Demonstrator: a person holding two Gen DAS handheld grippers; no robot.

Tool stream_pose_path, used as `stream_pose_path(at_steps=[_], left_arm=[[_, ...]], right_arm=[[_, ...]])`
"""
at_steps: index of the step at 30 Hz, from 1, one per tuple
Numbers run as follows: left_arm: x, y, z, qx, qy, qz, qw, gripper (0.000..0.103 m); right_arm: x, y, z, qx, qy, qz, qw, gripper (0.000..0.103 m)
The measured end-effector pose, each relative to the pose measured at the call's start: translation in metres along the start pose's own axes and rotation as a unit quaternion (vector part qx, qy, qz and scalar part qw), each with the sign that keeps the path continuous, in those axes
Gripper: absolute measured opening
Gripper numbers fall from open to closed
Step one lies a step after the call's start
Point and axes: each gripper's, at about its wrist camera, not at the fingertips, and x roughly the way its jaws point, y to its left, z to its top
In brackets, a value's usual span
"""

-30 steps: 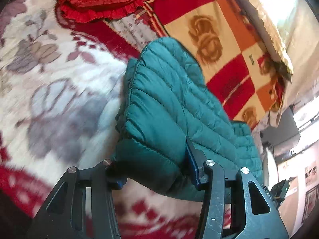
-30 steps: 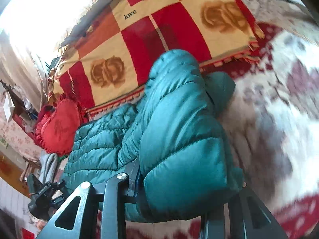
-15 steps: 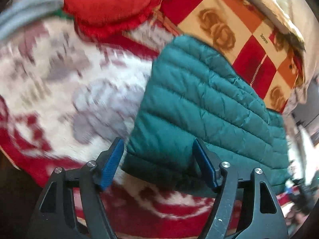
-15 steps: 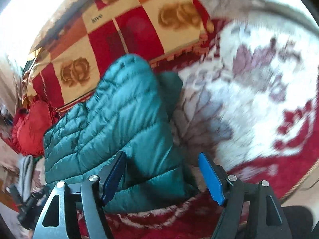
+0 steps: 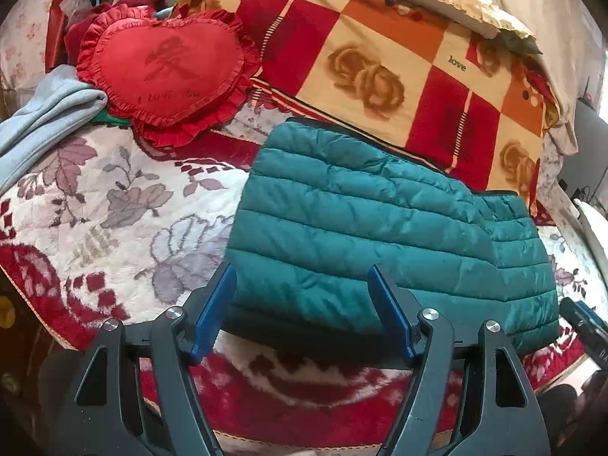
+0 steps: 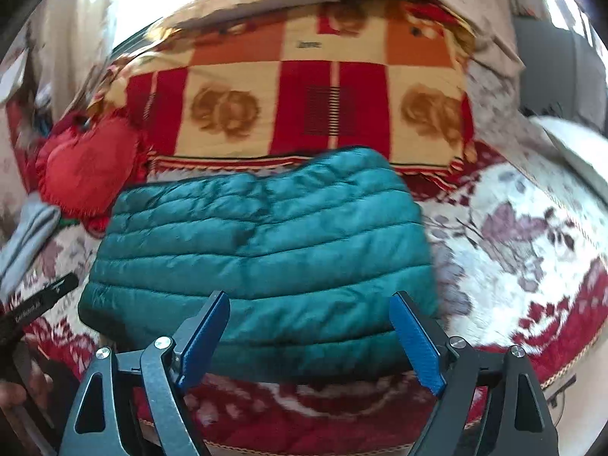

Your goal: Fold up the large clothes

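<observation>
Your left gripper stands with its jaws apart, clamping nothing, and your right gripper has just been opening its jaws, with nothing pressed between the blue pads. The teal quilted jacket lies folded flat on the floral blanket, just beyond both grippers, its far edge against the checked quilt.

The right wrist view is motion-blurred throughout. At its lower left edge a hand is cut off, and white lettering on a black bar is perhaps unreadable.
</observation>
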Motion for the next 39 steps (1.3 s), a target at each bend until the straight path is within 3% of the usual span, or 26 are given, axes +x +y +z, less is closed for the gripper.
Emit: stream_pose_path(at_steps=[8,39], left_arm=[[-0.003,-0.014,-0.006,0.019,-0.006,-0.001,0.9998,0.072],[0.001,-0.032,-0.011,0.056,-0.013,0.017,0.9982,0.072]], right_arm=[[0.007,0.037,-0.002,-0.039,0.009,0.007,0.999,0.085],[0.014,0.038,-0.004,-0.019,0.012,0.027,0.999,0.085]])
